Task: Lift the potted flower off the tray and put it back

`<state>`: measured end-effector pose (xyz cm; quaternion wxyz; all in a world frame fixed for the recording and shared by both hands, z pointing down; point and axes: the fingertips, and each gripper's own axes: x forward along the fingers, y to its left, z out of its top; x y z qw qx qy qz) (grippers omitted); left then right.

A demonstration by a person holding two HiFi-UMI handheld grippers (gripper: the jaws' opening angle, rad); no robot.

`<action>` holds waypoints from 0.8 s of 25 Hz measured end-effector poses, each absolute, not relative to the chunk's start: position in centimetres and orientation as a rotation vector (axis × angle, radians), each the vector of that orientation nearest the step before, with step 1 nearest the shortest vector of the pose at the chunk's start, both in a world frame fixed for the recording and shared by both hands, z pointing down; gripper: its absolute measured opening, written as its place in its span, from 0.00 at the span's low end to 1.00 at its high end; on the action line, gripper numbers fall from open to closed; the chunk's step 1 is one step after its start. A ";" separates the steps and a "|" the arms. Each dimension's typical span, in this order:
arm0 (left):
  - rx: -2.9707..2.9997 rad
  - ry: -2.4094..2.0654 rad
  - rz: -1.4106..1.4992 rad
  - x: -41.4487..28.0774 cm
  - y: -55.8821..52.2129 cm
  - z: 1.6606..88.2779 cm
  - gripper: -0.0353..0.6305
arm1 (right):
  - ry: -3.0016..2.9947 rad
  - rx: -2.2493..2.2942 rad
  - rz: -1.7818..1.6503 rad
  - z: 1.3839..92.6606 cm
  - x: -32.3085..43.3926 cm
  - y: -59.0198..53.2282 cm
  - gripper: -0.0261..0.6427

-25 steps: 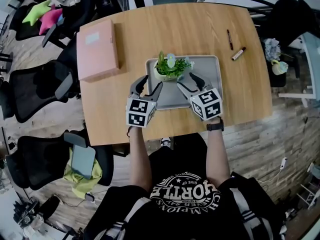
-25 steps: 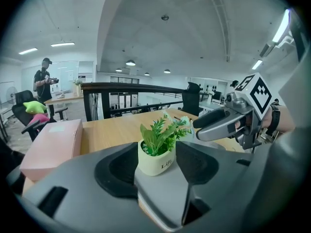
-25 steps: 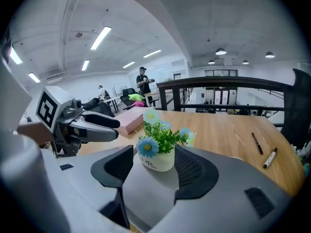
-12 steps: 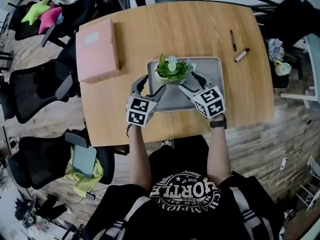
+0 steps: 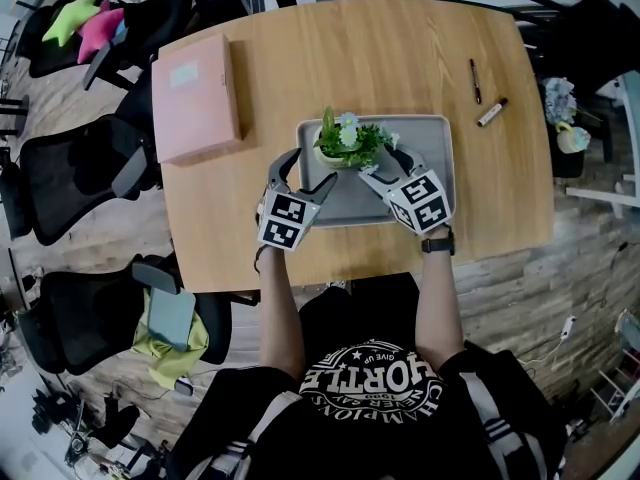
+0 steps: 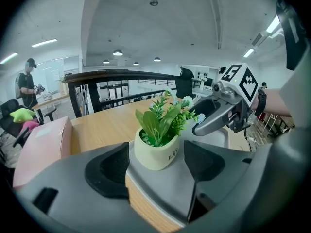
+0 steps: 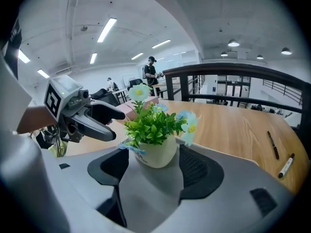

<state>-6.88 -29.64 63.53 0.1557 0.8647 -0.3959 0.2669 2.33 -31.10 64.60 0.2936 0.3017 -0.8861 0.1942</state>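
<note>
The potted flower (image 5: 345,142), a cream pot with green leaves and pale blossoms, stands upright at the far left of the grey tray (image 5: 424,136). My left gripper (image 5: 308,168) sits at the pot's near left, across the tray's left rim. My right gripper (image 5: 384,164) sits at its near right, over the tray. Both pairs of jaws are opening and no pad touches the pot. In the left gripper view the pot (image 6: 156,152) stands just ahead of the spread pads, as it does in the right gripper view (image 7: 156,152).
A pink box (image 5: 197,96) lies at the table's far left. Two pens (image 5: 475,68) (image 5: 492,113) lie at the far right. Office chairs (image 5: 70,183) stand off the table's left side. A person (image 6: 26,84) stands far off in the room.
Both grippers have sunk a little toward the tray and their jaws have spread wider. The pot stays on the tray.
</note>
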 end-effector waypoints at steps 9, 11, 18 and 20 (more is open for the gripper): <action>2.510 -1.083 0.788 -6.4 -30.6 65.2 0.58 | -2.346 0.784 0.533 66.1 2.0 -32.0 0.53; 2.505 -1.079 0.791 -6.4 -30.8 65.6 0.58 | -2.347 0.777 0.540 66.4 1.9 -32.2 0.53; 2.489 -1.057 0.806 -6.3 -31.4 66.6 0.58 | -2.349 0.744 0.561 67.2 1.5 -32.5 0.53; 2.487 -1.055 0.806 -6.4 -31.6 66.8 0.58 | -2.349 0.739 0.569 67.5 1.3 -32.6 0.53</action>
